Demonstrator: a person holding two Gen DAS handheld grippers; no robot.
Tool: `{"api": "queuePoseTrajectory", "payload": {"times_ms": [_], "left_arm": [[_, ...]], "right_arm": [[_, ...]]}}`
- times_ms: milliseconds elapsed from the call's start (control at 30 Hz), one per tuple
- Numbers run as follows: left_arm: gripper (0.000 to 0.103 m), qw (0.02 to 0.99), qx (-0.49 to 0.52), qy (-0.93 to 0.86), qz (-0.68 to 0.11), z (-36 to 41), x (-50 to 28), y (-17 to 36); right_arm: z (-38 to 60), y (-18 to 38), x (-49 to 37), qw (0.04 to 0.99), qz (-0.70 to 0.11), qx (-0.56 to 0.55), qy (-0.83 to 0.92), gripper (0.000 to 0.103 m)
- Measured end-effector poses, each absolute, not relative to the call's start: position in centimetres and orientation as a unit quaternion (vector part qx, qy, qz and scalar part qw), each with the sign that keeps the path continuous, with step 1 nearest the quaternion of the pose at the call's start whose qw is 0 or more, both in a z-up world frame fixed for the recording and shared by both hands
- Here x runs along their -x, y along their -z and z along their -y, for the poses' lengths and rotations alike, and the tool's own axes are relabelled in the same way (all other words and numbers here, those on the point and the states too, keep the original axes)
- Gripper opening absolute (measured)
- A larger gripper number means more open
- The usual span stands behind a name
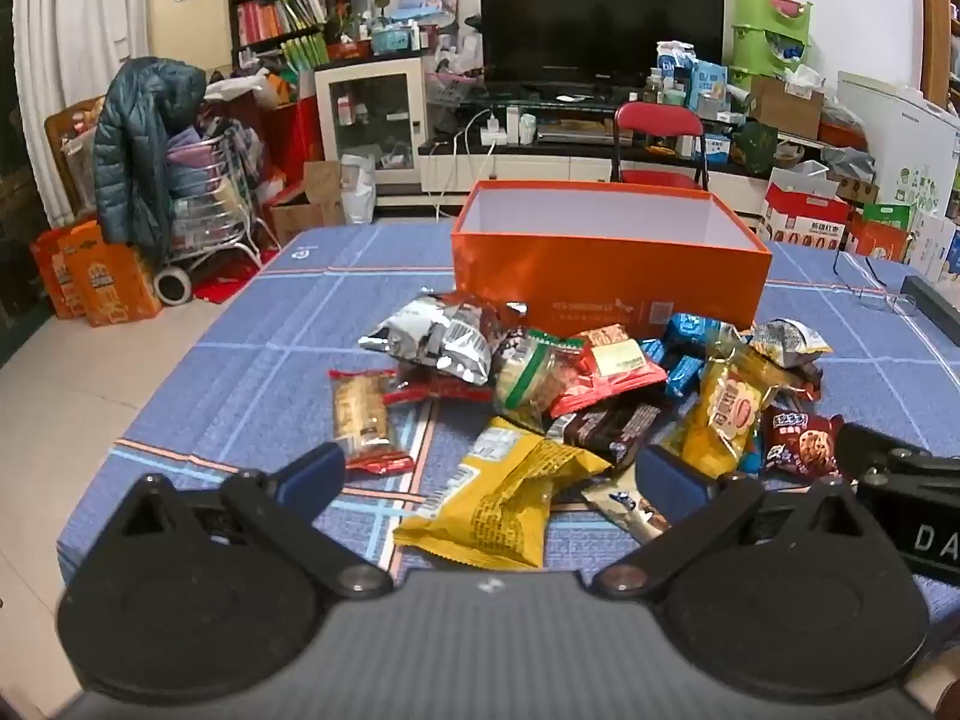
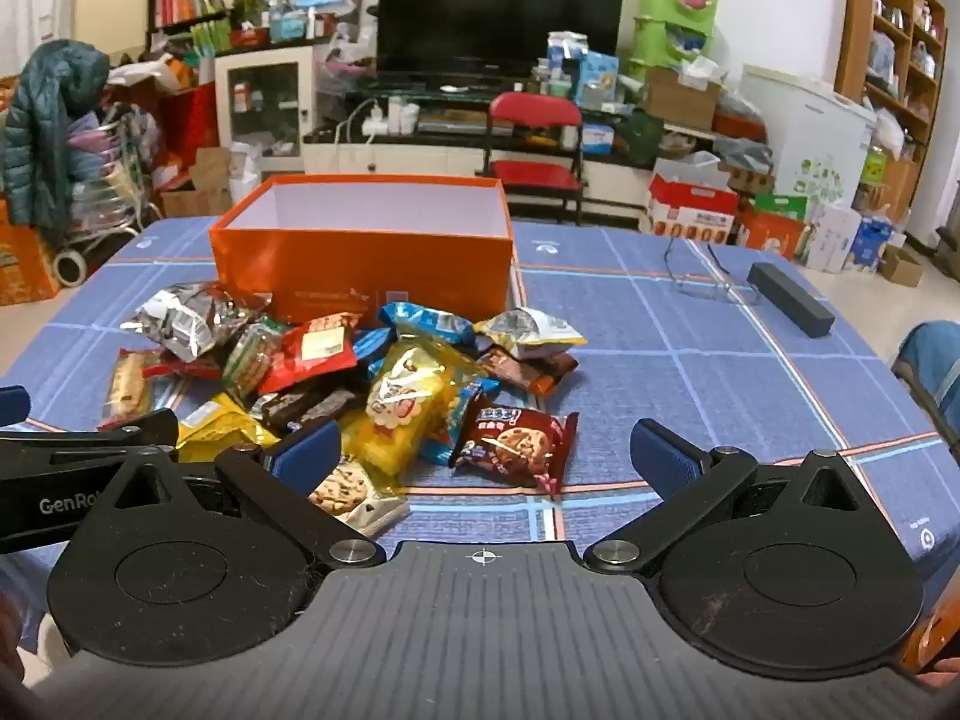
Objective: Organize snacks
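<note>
An open orange box with a white, empty inside stands on the blue checked tablecloth. In front of it lies a heap of several snack packets: a silver bag, a yellow bag, a yellow cake packet, a red cookie packet. My left gripper hovers open over the yellow bag, holding nothing. My right gripper is open above the red cookie packet, its fingers apart from it. Each gripper shows at the edge of the other's view.
Eyeglasses and a long dark case lie on the cloth to the right. A red folding chair stands behind the table, with a TV stand and clutter beyond. A person's blue-clad knee shows at the right edge.
</note>
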State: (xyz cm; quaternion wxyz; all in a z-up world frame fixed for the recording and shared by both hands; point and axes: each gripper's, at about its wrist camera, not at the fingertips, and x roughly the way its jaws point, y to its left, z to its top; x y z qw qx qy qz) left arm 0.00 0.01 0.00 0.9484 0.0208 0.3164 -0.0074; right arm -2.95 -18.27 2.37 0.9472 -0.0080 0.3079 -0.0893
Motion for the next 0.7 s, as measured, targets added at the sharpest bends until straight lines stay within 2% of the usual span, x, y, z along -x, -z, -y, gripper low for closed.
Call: {"api": "queuePoseTrajectory", "payload": {"times_ms": [700], "left_arm": [[0.102,0.947,-0.018,0.0,-0.322,-1.7,-0.5,0.3]], "right_arm": [[18.4,-2.6,2.8,0.953,-0.296,0.0,0.067,0.096]]}}
